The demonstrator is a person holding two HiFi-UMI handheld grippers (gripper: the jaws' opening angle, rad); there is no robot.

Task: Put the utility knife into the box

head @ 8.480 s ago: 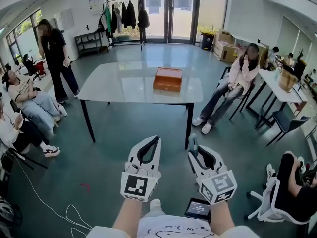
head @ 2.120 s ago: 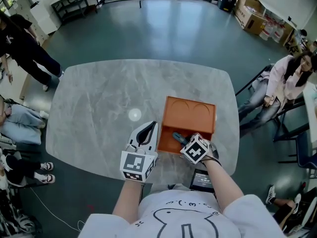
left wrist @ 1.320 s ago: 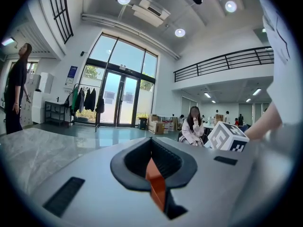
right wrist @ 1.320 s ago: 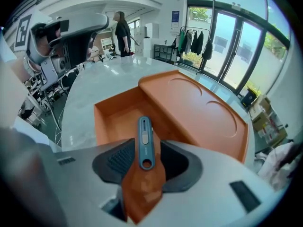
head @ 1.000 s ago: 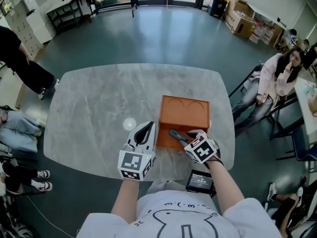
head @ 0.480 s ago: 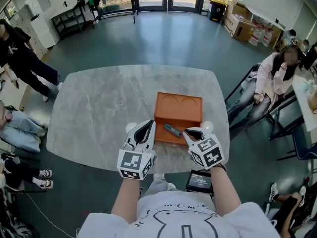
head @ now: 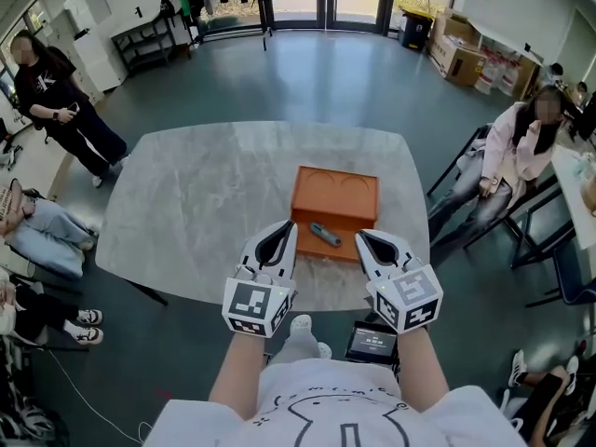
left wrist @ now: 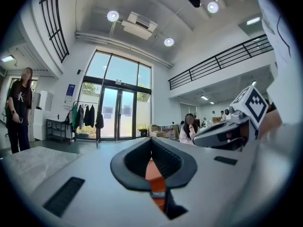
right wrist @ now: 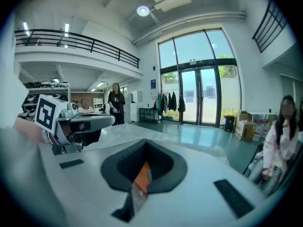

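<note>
**Right gripper drawn back from box; knife left inside**

Since half a second ago, the right gripper (head: 361,237) has been pulled back toward the person, and its jaws have been brought together. They are seen in the right gripper view with tips meeting and nothing clamped between them; only a sliver of orange shows through the gap behind the tips. The left gripper (head: 290,225) is likewise closed and empty, tips touching. Both grippers are held side by side over the near edge of the table (head: 205,194), and each tip is seen near one of the near corners of the box (head: 336,186).

The utility knife (head: 325,235) is seen between the two tips, apart from both. It is a slim, dark grey-blue bar, laid flat and slanted, and it rests within the orange box near the near side. Two arched shapes are seen along the far side of the box.

One knife, one box, one table and two grippers are counted. A small lit screen (head: 372,343) is seen below the table edge. One standing person (head: 70,110) is at the upper left, and one seated person (head: 531,128) at the right. More legs are cut off at the left edge, so their number cannot be told.
</note>
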